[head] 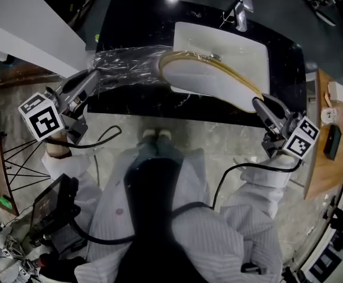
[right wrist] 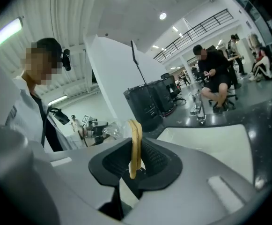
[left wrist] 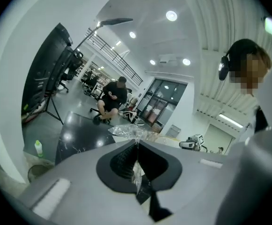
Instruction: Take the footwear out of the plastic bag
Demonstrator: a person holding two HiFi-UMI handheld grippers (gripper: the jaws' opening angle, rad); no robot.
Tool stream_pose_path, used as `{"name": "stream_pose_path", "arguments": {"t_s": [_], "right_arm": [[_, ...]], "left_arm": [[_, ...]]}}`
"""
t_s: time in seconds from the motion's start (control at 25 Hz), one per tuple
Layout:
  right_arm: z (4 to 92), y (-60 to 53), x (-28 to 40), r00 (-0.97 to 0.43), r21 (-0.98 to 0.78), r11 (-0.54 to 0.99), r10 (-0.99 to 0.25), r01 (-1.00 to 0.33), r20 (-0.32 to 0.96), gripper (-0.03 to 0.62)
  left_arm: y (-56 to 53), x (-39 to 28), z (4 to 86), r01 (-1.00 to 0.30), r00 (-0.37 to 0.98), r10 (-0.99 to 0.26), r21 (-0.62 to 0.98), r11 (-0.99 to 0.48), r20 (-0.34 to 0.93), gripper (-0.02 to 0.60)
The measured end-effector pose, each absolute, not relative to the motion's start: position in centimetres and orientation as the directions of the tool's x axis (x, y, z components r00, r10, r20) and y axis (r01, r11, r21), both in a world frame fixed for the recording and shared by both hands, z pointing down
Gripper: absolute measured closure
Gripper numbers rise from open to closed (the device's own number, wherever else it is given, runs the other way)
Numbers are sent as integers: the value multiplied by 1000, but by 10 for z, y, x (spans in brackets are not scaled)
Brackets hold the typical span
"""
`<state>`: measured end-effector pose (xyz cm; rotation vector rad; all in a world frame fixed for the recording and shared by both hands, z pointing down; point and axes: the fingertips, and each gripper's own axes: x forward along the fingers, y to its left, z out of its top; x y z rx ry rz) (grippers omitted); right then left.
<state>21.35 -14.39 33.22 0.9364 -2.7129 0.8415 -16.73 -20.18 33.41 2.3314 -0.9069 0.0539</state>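
**A:** Item one, far left: left gripper (head: 92, 75), with its marker cube (head: 41, 118) behind it. Condition?

**B:** Jaws fully together, with a pinch of clear film caught between them. Only the left gripper view shows that. In the head view the tips simply disappear into crinkled plastic.

**A:** Item two: plastic bag (head: 127, 66).

**B:** Clear and creased, stretched in the air above the black countertop (head: 130, 22). It runs from the left gripper rightward to the footwear's left tip. I cannot tell whether that tip sits inside the bag's mouth.

**A:** Item three: footwear (head: 206, 78).

**B:** White, flat and tan-edged, held above the white sink (head: 251, 49), with nearly all of it clear of the bag. The head view gives one long sole. The right gripper view gives two tan layers side by side, seen edge-on.

**A:** Item four: faucet (head: 242, 10).

**B:** Chrome, at the sink's far rim, well apart from both grippers.

**A:** Item five, far right: right gripper (head: 261, 105).

**B:** Jaws a narrow gap apart, clamped on the footwear's right end. The pads press the tan edge from both sides, which only the right gripper view shows plainly.

**A:** Anything listed from the gripper views alone?

**B:** A seated person (left wrist: 112, 95) in dark clothes, beyond the countertop. The head view does not take that in.
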Motion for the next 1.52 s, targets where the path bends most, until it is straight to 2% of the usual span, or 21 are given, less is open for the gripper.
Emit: {"name": "stream_pose_path", "arguments": {"t_s": [0.16,0.4,0.64,0.76,0.96,1.2,1.52], "right_arm": [[330,-145,232,-694,-371,587,-632,-720,346,522],[331,-142,258,-529,-230,477,-747,-848,402,525],[311,-161,211,-382,-68,381,-870,-922,311,525],[301,-170,178,-342,-62,338,-909,-939,237,525],[291,-179,138,-285,-74,277,-950,-958,131,523],[294,-180,109,-252,-75,245,-962,-967,110,525],[296,-176,105,-257,-80,250,-961,-965,102,525]], "left_arm": [[-211,-171,337,-707,685,-669,482,-517,289,581],[-219,-185,325,-777,596,-758,429,-461,264,581],[-233,-161,318,-870,464,-859,295,-396,217,581],[-237,-149,319,-900,396,-897,276,-337,195,581],[-234,-125,322,-912,363,-916,265,-312,170,581],[-227,-115,323,-935,315,-940,213,-283,130,581],[-223,-105,320,-927,334,-935,222,-302,122,581]]}}
